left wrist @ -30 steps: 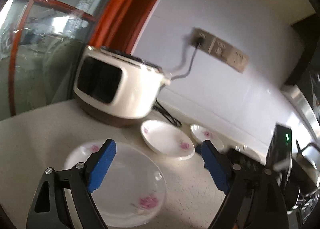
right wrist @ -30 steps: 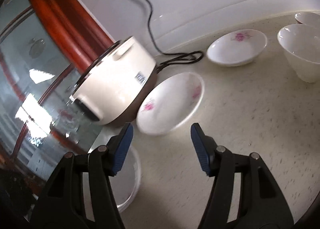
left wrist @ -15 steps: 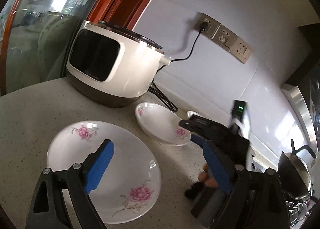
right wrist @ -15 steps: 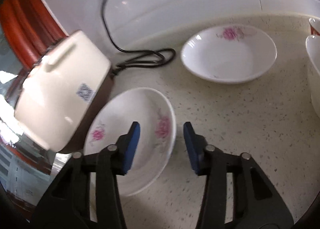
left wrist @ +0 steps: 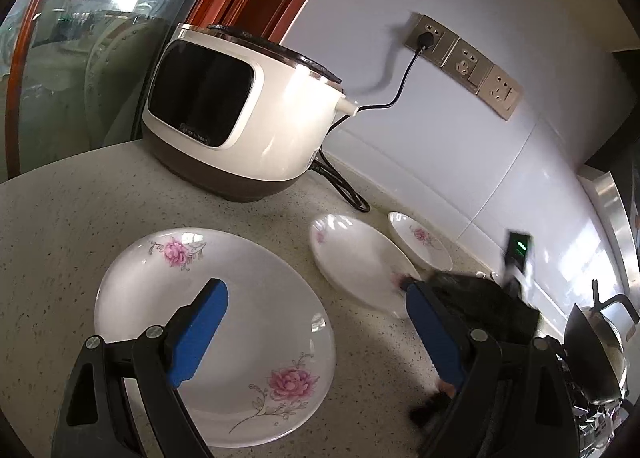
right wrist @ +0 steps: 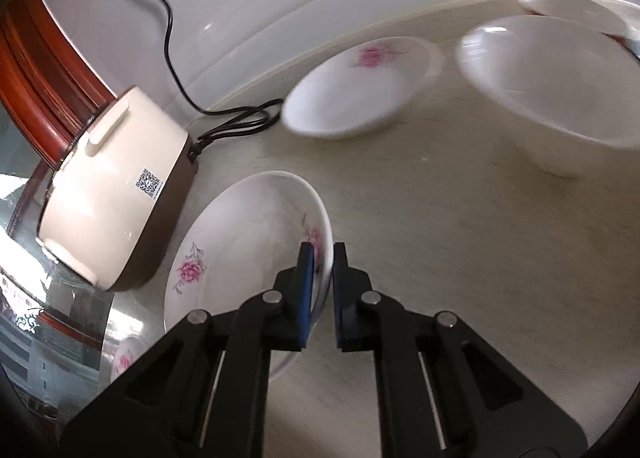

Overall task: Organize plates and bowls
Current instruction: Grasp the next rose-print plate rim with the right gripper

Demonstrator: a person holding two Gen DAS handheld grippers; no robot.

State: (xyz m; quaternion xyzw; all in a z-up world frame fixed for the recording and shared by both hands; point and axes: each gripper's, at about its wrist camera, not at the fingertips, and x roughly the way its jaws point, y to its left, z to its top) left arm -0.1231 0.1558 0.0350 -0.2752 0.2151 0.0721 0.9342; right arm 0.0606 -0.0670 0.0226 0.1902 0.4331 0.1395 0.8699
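A speckled countertop (left wrist: 60, 217) runs along a white tiled wall (left wrist: 460, 117) fitted with a row of sockets (left wrist: 464, 61). A cream rice cooker (left wrist: 240, 117) stands at the back of the countertop near the wall, its black cord (left wrist: 404, 73) plugged into the leftmost socket.

The right gripper (right wrist: 320, 258) has just been closing; its blue pads (right wrist: 305, 290) are now clenched on the near rim of a shallow flowered dish (right wrist: 240, 258), one pad inside the rim and one outside. The dish sits just beside the cooker. A second flowered dish (right wrist: 352, 97) lies further back by the wall. A deep white bowl (right wrist: 560, 85) stands to its right, with another white piece (right wrist: 572, 5) partly hidden behind it.

The left gripper (left wrist: 316, 322) hovers with its jaws spread wide and nothing between them, above a large flowered plate (left wrist: 224, 298) lying flat toward the countertop's near edge. A kettle (left wrist: 608, 338) shows at far right.
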